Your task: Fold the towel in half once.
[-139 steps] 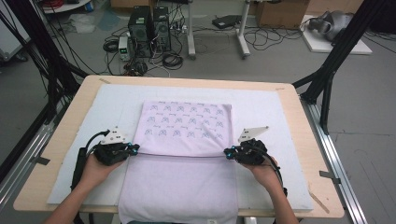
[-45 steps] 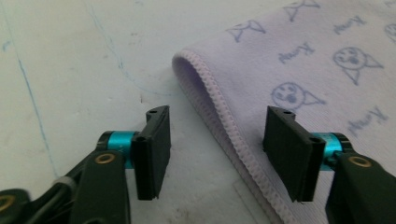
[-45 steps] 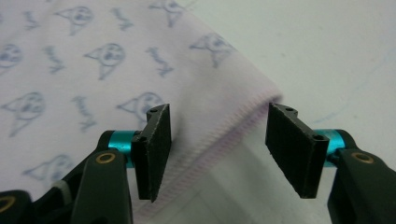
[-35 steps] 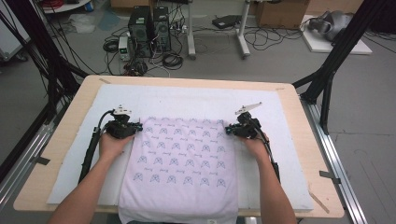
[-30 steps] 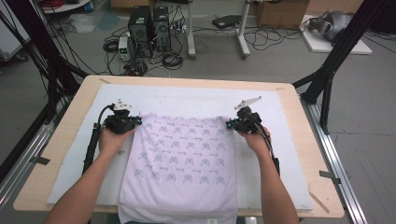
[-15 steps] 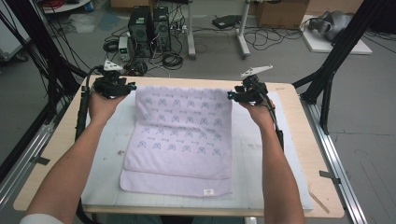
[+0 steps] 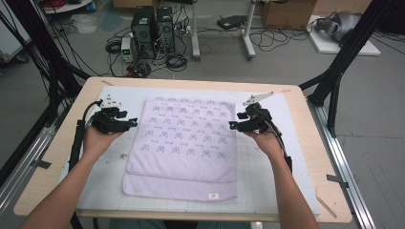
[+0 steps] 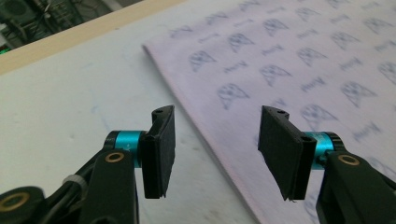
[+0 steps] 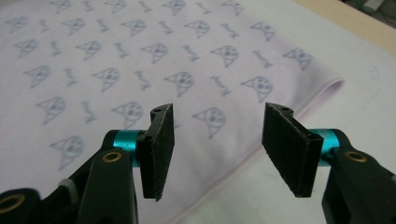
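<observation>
Towel: I see the pale lilac towel (image 7: 184, 143) with its grey printed figures lying flat in the middle of the white mat (image 7: 282, 191), folded over so that a lower layer sticks out along the near edge, with a small label at its near right corner.
Left hand-held gripper: my left hand-held gripper (image 7: 131, 123) sits just beside the towel's left edge; its jaws have just been opening and now stand apart with nothing between them. In the left gripper view (image 8: 212, 154) I look down past the pads at the towel's edge (image 8: 299, 70) and bare mat (image 8: 70, 112).
Right hand-held gripper: my right hand-held gripper (image 7: 232, 125) is at the towel's right edge, jaws likewise just opened and empty. In the right gripper view (image 9: 217, 154) the towel (image 9: 140, 70) and its rounded corner lie below, clear of the pads.
Tabletop: the wooden tabletop (image 7: 305, 109) carries the mat, with its far edge bare.
Background: computer towers (image 7: 153, 26) and tangled cables (image 7: 176, 59) stand on the floor beyond the tabletop.
</observation>
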### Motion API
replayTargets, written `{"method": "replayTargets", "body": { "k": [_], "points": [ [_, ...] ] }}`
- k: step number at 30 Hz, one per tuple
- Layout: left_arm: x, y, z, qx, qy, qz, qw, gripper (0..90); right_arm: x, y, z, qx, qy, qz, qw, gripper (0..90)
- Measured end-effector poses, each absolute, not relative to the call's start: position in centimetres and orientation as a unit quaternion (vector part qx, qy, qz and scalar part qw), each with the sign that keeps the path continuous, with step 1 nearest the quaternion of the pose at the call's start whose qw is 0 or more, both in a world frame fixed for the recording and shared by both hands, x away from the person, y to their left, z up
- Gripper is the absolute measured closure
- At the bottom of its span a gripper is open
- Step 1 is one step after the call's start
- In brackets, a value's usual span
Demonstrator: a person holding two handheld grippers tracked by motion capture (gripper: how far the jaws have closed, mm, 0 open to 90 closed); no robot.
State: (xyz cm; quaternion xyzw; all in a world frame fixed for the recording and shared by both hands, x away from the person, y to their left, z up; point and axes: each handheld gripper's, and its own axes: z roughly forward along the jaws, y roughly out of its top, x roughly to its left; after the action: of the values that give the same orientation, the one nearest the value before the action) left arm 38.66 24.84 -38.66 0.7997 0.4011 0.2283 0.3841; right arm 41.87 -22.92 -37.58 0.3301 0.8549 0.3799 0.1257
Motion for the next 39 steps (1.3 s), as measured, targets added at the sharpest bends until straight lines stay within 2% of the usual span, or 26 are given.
{"method": "replayTargets", "body": {
  "k": [9, 22, 27, 33, 36, 39],
  "points": [
    [34.4, 24.1, -39.6, 0.824, 0.353, 0.206, 0.392, 39.6, 37.0, -22.5, -37.9, 0.285, 0.862, 0.405, 0.109, 44.2],
    [29.2, 24.4, -42.1, 0.831, 0.322, 0.187, 0.414, 43.8, 31.6, -22.2, -40.9, 0.263, 0.872, 0.404, 0.088, 48.5],
    [28.3, 24.1, -42.8, 0.839, 0.307, 0.169, 0.415, 50.5, 30.3, -21.5, -42.2, 0.248, 0.880, 0.398, 0.077, 51.1],
    [27.9, 24.1, -43.8, 0.854, 0.291, 0.155, 0.401, 63.5, 29.5, -20.7, -44.1, 0.233, 0.894, 0.377, 0.064, 57.6],
    [27.8, 24.1, -44.5, 0.855, 0.293, 0.151, 0.400, 71.3, 29.3, -20.8, -44.2, 0.232, 0.892, 0.383, 0.069, 67.3],
    [27.8, 24.2, -44.6, 0.852, 0.294, 0.150, 0.406, 83.0, 29.4, -20.9, -44.2, 0.222, 0.894, 0.385, 0.066, 78.8]
  ]
}}
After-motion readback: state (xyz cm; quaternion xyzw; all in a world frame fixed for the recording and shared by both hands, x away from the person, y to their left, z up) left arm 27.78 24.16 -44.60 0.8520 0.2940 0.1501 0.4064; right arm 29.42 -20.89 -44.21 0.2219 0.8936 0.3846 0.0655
